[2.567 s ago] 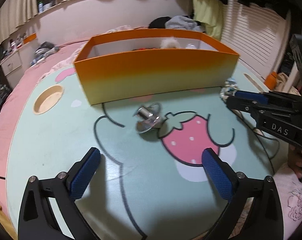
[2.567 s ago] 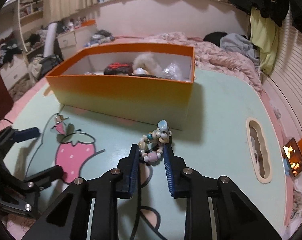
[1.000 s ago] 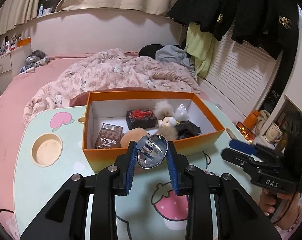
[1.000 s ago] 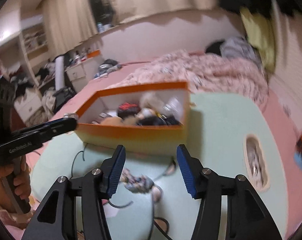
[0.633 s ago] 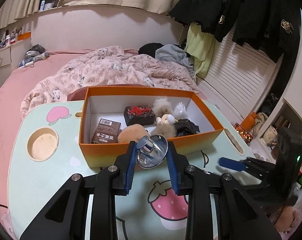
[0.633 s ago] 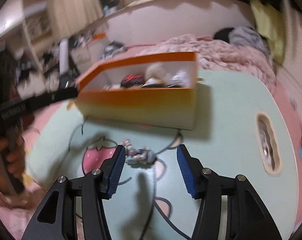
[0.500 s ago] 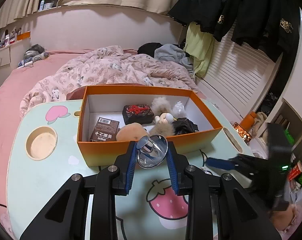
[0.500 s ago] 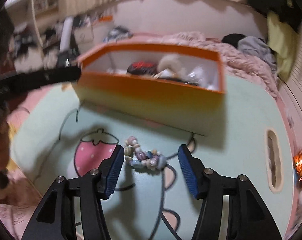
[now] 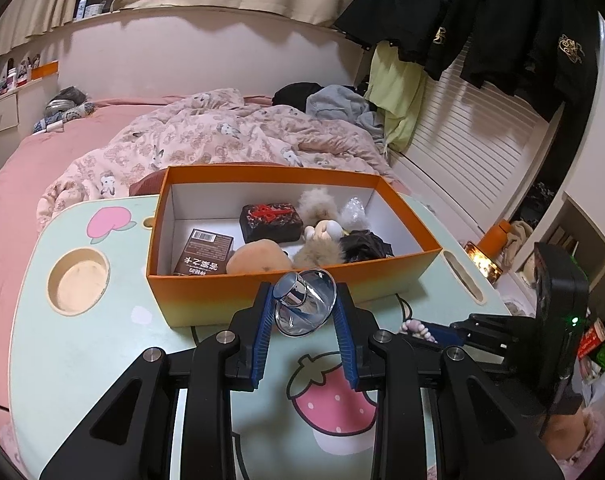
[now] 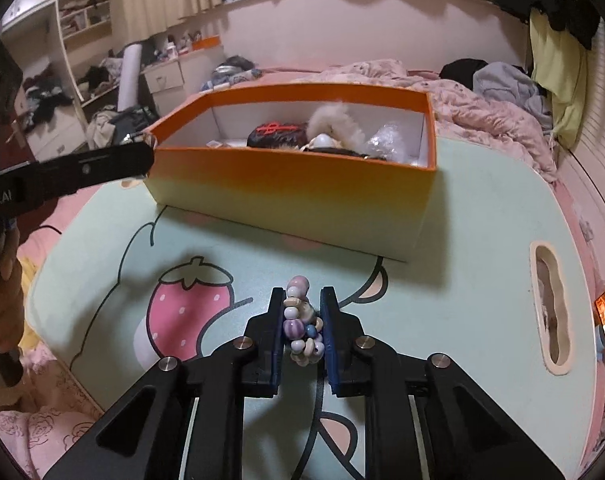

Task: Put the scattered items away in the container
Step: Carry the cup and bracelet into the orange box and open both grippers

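An orange box (image 9: 206, 300) stands on the mint table (image 9: 102, 360) and holds several items. My left gripper (image 9: 303, 292) is shut on a shiny chrome piece (image 9: 304, 306), held above the table just before the box's front wall. In the right wrist view my right gripper (image 10: 302, 296) is low over the table in front of the box (image 10: 294, 196). Its jaws are closing, and the pads press on a bead bracelet (image 10: 298, 324) between them. The left wrist view shows the right gripper (image 9: 434, 330) and the bracelet (image 9: 416, 326) at the lower right.
A round cup hollow (image 9: 78, 280) sits at the table's left and a slot (image 10: 550, 308) at its right. A strawberry picture (image 10: 182, 304) marks the top. A quilted bed (image 9: 222, 140) lies behind. A person's hand (image 10: 2, 312) holds the left tool.
My right gripper came down over the bracelet and its jaws closed on it. The left gripper stayed in place with the chrome piece.
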`<action>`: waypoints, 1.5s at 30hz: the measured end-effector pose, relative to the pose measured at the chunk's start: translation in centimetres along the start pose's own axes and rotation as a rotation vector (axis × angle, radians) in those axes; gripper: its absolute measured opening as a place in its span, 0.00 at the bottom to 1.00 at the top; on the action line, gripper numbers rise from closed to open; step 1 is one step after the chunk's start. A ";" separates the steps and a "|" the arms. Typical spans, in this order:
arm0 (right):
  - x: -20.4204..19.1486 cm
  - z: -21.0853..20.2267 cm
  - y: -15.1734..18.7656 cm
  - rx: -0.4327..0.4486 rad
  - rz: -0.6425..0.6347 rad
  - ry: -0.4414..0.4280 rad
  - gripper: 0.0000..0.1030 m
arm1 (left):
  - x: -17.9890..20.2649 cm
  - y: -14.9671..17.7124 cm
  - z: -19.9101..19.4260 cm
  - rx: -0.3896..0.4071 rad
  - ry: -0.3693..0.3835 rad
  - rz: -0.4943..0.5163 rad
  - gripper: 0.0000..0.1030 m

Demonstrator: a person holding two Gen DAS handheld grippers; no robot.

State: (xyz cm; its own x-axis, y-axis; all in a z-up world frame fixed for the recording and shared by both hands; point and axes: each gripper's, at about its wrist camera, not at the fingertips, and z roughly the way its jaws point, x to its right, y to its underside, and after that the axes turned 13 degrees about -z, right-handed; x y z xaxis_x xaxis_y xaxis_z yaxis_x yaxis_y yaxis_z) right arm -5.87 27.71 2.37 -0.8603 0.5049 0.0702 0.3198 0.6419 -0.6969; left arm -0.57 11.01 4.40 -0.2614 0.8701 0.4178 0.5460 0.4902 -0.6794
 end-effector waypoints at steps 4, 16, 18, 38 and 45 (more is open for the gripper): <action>0.2 -1.6 -0.6 0.059 0.016 -0.010 0.16 | 0.1 -0.2 -0.2 0.007 0.000 0.001 0.30; 2.7 -3.6 -8.4 0.178 0.030 0.011 0.16 | 1.1 -4.7 1.4 0.022 -0.026 0.019 0.30; 3.3 -2.8 -9.4 0.172 0.047 0.019 0.16 | 1.2 -5.5 2.2 0.015 -0.038 0.022 0.30; 5.8 1.2 -10.2 0.127 0.142 0.065 0.52 | -1.6 -6.5 4.4 0.063 -0.153 -0.140 0.80; 4.7 -2.3 -7.9 0.155 0.162 0.132 0.75 | 0.2 -3.8 1.3 0.068 -0.183 -0.062 0.80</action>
State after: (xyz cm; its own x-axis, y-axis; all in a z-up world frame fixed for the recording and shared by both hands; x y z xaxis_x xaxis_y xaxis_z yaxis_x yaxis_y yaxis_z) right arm -11.49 26.34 9.88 -0.7403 0.6713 0.0349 0.3755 0.4559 -0.8069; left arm -3.74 9.35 6.27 -0.4370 0.8296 0.3477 0.4709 0.5403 -0.6973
